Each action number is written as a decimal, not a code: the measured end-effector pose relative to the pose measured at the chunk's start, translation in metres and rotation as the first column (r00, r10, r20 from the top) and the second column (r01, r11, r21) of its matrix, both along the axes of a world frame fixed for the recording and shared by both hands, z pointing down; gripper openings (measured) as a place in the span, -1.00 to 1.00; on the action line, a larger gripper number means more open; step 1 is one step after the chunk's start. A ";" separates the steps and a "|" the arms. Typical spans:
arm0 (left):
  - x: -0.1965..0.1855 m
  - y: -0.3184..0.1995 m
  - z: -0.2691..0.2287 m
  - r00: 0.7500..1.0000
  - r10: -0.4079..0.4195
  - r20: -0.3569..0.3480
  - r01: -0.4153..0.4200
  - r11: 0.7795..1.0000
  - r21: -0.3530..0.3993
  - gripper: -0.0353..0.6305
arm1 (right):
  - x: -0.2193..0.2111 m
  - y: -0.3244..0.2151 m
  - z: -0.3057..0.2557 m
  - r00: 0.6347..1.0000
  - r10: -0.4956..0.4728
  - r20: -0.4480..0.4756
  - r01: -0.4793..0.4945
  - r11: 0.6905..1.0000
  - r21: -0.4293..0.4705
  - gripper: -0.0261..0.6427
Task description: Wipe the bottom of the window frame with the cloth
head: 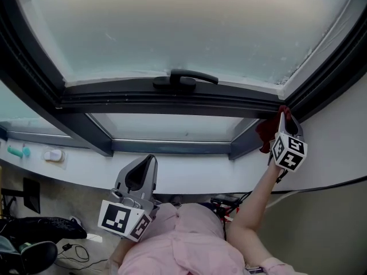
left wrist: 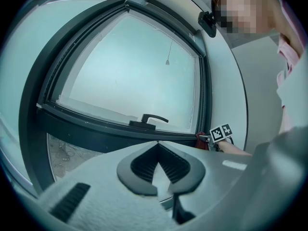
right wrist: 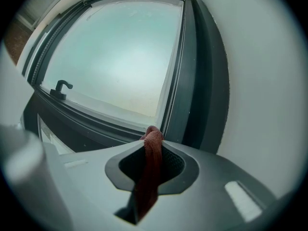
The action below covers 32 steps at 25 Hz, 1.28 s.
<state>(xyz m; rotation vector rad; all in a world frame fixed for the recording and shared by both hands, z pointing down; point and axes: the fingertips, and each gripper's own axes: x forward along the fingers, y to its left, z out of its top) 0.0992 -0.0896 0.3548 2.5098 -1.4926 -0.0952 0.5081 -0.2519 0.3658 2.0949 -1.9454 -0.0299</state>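
Observation:
The dark window frame's bottom rail [head: 172, 103] runs across the head view, under frosted glass. My right gripper [head: 283, 114] is at the rail's right end, in the corner, shut on a red cloth [head: 267, 134] that hangs down beside it. In the right gripper view the cloth [right wrist: 152, 154] is pinched between the jaws, its folded tip close to the frame corner [right wrist: 169, 124]. My left gripper [head: 151, 160] is held low, away from the window, shut with nothing in it. The left gripper view shows its jaws [left wrist: 157, 144] closed, and the cloth [left wrist: 201, 140] far off.
A black window handle [head: 184, 78] sits mid-rail. Below is a second pane [head: 172, 128] and a white sill [head: 80, 173] with a teal item [head: 17, 151] and a white item [head: 53, 154] at left. Cables and dark gear [head: 40, 234] lie on the floor.

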 end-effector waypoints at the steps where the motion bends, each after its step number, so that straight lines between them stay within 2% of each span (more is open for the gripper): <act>1: -0.003 0.001 0.000 1.000 -0.004 -0.001 0.004 1.000 0.001 -0.90 | 0.000 0.000 0.000 1.000 0.002 0.000 -0.002 1.000 -0.004 -0.80; 5: -0.020 0.006 -0.001 1.000 -0.024 -0.006 0.024 1.000 0.005 -0.90 | -0.001 0.002 -0.002 1.000 0.028 0.002 -0.028 1.000 -0.015 -0.79; 8: -0.035 0.009 -0.001 0.999 -0.039 -0.007 0.039 0.999 0.000 -0.90 | -0.022 0.011 -0.016 1.000 0.009 0.018 -0.010 0.999 0.051 -0.78; 11: -0.053 0.011 -0.002 0.999 -0.051 -0.009 0.051 0.999 -0.003 -0.90 | -0.077 0.021 -0.030 0.994 -0.101 0.028 0.097 0.988 0.123 -0.78; 14: -0.068 0.013 -0.005 0.999 -0.052 -0.009 0.052 0.999 0.004 -0.90 | -0.145 0.025 -0.030 0.965 -0.250 0.079 0.236 0.959 0.155 -0.78; 17: -0.086 0.015 -0.007 0.998 -0.056 -0.007 0.056 0.998 0.009 -0.90 | -0.204 0.025 -0.016 0.925 -0.359 0.128 0.341 0.929 0.140 -0.78; 22: -0.119 0.018 -0.011 0.998 -0.063 -0.004 0.063 0.998 0.005 -0.90 | -0.289 0.026 0.005 0.877 -0.461 0.136 0.453 0.888 0.081 -0.78; 26: -0.147 0.020 -0.010 0.997 -0.075 -0.002 0.075 0.997 0.001 -0.90 | -0.337 0.025 0.016 0.856 -0.498 0.142 0.495 0.867 0.059 -0.78; 32: -0.185 0.024 -0.006 0.995 -0.097 -0.002 0.097 0.995 -0.004 -0.90 | -0.383 0.023 0.036 0.844 -0.514 0.150 0.518 0.855 0.018 -0.78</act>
